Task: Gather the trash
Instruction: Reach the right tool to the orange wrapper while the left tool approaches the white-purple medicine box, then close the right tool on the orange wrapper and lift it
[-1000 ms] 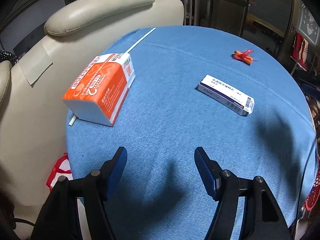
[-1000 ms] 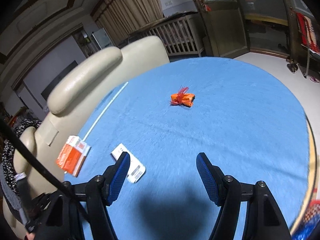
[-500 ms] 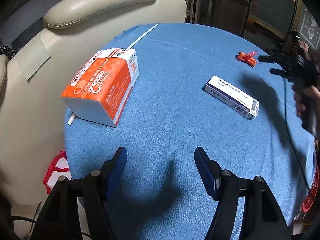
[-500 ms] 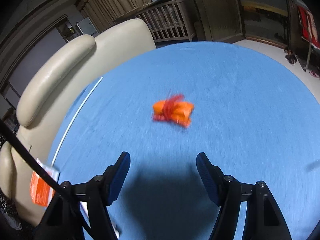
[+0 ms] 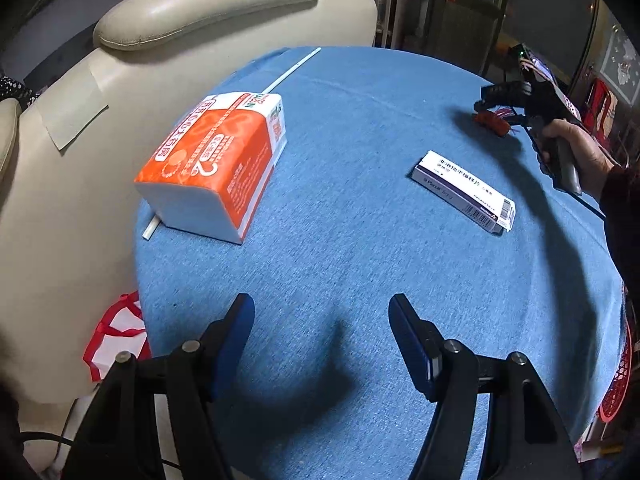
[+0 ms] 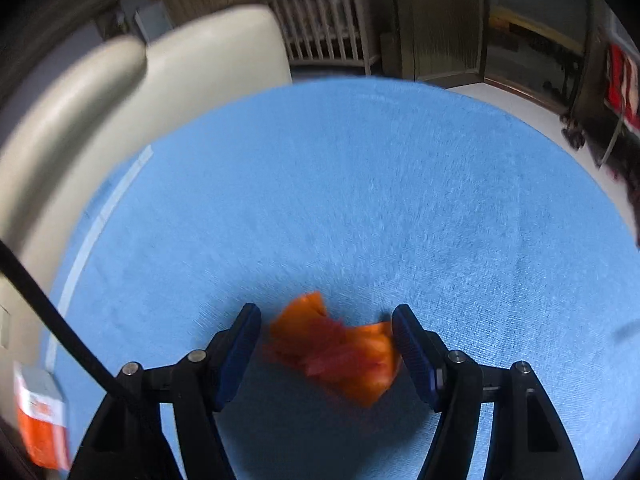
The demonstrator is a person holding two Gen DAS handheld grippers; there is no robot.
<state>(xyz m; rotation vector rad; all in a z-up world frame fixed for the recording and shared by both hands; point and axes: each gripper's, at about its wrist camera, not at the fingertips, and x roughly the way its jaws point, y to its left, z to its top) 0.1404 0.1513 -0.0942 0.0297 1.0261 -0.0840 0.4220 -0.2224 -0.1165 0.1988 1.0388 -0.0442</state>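
Observation:
A crumpled orange wrapper (image 6: 340,352) lies on the blue tablecloth (image 6: 360,200), between the fingers of my right gripper (image 6: 325,314). Its jaws are closing; the right pad is at the wrapper's edge and a narrow gap shows at the left pad. In the left wrist view the same wrapper (image 5: 490,120) sits far right under the right gripper (image 5: 498,108), which a hand (image 5: 576,148) holds. My left gripper (image 5: 320,304) hovers open over bare cloth near the table's front edge, nothing between its fingers. A white and purple medicine box (image 5: 464,192) lies ahead to its right.
An orange and white tissue pack (image 5: 212,160) rests at the table's left, over a long white stick (image 5: 292,70). A cream armchair (image 5: 200,12) stands behind the table. A red and white bag (image 5: 116,336) sits below left; a red mesh basket (image 5: 618,384) at the right edge.
My right gripper has swept forward and down across the table until the orange wrapper lies between its fingers. It has come into the left wrist view. The left gripper has stayed put.

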